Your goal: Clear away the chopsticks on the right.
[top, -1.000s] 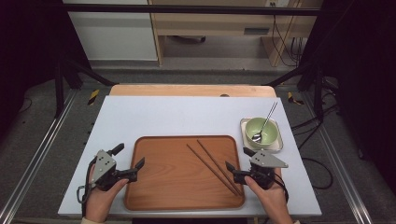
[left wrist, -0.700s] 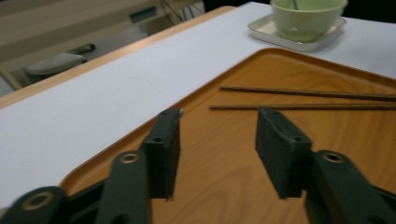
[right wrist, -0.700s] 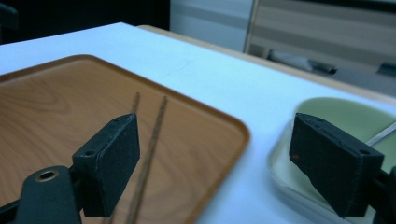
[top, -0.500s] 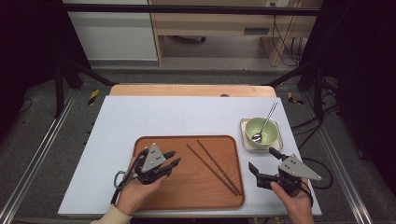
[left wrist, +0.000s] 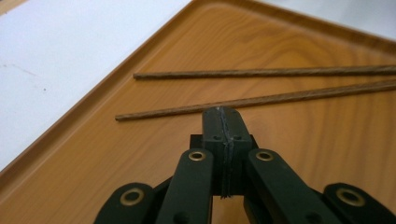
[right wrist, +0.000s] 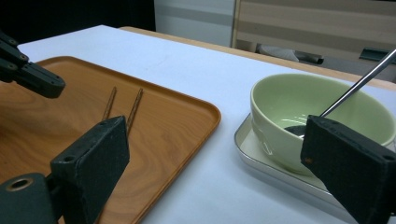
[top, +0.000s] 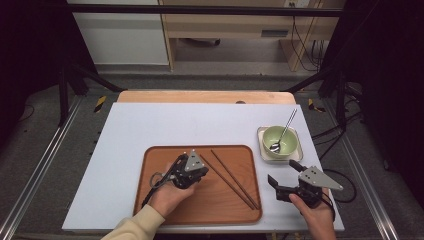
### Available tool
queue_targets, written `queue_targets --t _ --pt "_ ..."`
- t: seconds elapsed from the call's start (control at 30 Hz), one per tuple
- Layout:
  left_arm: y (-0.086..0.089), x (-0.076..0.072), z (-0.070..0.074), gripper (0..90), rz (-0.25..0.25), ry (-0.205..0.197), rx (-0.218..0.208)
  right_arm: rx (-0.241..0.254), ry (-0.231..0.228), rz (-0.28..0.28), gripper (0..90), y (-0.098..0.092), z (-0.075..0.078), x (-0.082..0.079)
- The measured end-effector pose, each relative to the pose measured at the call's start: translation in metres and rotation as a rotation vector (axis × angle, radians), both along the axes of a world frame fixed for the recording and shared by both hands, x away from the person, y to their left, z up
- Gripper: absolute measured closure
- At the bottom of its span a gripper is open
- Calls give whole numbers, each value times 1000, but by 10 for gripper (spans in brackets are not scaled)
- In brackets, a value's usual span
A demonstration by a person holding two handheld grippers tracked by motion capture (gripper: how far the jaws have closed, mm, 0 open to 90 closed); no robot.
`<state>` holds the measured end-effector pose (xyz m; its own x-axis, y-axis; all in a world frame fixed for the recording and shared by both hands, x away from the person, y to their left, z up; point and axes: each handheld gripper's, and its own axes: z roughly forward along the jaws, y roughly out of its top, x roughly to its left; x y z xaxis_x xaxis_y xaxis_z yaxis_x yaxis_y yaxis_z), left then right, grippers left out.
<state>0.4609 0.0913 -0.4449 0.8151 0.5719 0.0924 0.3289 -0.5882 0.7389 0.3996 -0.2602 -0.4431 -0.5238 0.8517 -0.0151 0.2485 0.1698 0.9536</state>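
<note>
From the high view, your left gripper (top: 196,169) is over the wooden tray (top: 150,200), its tip just beside the near ends of the two chopsticks (top: 231,177), which lie side by side and slant from the tray's upper middle toward its lower right corner. Your right gripper (top: 284,181) sits off the tray on the white table (top: 150,130), between the tray's right edge and the table's corner, its jaws spread wide with nothing between them. Just beyond it stands the green bowl (top: 287,145) on a small square dish (top: 262,152), with a metal spoon (top: 285,131) leaning in the bowl.

In the left gripper view, your left gripper (left wrist: 223,122) has just been closing its jaws and they now meet flat against each other, with nothing caught between them. The closer chopstick (left wrist: 261,100) runs across right at the tip of the jaws; whether the tip touches it you cannot tell from here. The other chopstick (left wrist: 261,72) lies a little farther on, both resting on the tray (left wrist: 93,154).

In the right gripper view, your right gripper (right wrist: 215,149) holds its jaws far apart and empty above the table. The tray (right wrist: 187,126) with the chopsticks (right wrist: 135,109) lies to the left, the bowl (right wrist: 280,121) on its dish (right wrist: 252,151) to the right, the spoon (right wrist: 359,81) handle sticking up out of it. The tip of your other gripper (right wrist: 32,77) reaches in over the tray at the far left.
</note>
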Motion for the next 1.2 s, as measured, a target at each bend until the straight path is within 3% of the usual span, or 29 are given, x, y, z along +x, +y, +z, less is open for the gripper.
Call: queue_targets --t 0.07,0.33,0.63,1.2 --pt "-2 3 -2 898 5 2 3 -7 5 0 84 2 -1 1" --pt "-14 18 -13 897 16 22 79 -47 7 24 90 9 -2 2" --pt "-19 28 -20 897 32 28 110 -37 14 21 90 7 -3 2" --pt "-40 43 -24 895 18 13 103 -43 30 32 94 9 -4 3"
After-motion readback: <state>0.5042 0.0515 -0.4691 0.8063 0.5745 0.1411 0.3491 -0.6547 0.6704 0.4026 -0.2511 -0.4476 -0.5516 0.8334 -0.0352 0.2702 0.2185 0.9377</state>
